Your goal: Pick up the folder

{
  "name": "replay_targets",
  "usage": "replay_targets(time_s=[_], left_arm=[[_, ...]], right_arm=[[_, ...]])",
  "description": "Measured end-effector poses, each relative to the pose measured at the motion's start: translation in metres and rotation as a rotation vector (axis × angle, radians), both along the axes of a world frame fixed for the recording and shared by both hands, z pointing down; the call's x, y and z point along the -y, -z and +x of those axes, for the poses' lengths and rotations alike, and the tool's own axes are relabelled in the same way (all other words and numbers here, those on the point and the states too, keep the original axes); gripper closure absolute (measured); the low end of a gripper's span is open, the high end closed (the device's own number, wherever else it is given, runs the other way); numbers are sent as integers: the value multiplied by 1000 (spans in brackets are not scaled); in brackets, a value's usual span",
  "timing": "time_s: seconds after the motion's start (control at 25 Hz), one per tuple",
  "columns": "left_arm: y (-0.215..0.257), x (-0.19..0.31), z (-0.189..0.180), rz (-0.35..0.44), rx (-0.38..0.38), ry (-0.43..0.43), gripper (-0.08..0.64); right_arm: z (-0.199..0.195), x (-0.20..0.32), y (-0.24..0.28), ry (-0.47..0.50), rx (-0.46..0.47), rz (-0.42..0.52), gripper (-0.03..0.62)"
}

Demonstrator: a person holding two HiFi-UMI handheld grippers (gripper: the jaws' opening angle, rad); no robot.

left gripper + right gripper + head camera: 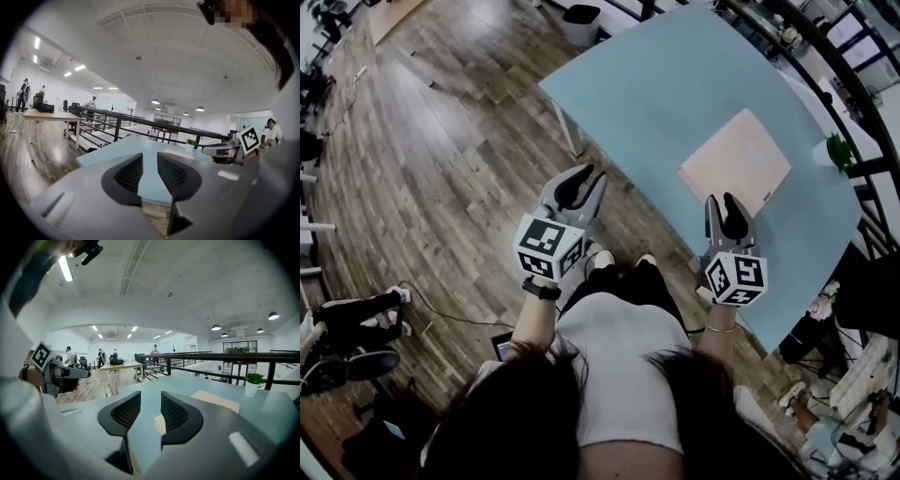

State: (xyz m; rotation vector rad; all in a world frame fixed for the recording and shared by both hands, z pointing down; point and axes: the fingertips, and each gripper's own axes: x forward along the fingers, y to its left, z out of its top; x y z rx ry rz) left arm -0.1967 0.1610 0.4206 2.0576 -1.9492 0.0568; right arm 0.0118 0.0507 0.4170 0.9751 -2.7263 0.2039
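Observation:
A flat tan folder (736,161) lies on the light blue table (656,94), toward its right side. My right gripper (722,202) hovers at the table's near edge, just short of the folder's near corner, jaws open and empty. My left gripper (585,178) hangs over the wooden floor beside the table's left edge, also open with nothing between its fingers. In the right gripper view the folder (218,401) lies ahead and right of the gripper (151,411). In the left gripper view the gripper (150,171) points at the table, with the folder (178,153) far off.
A small potted plant (836,152) stands at the table's right end, by a dark railing (211,357). A bin (581,21) stands on the floor beyond the table. Another table (47,115) and several people stand far off.

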Motion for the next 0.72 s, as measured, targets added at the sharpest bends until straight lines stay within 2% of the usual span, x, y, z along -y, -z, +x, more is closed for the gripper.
replay_targets(time_s=[0.4,0.72], left_arm=[[-19,49,33,-21,-39,-137,459],[-10,135,44,-17,-20,-264,460]], right_arm=[[54,30,-19,-165,-21,-43,482],[68,85,-21,-264,-3,-46,482]])
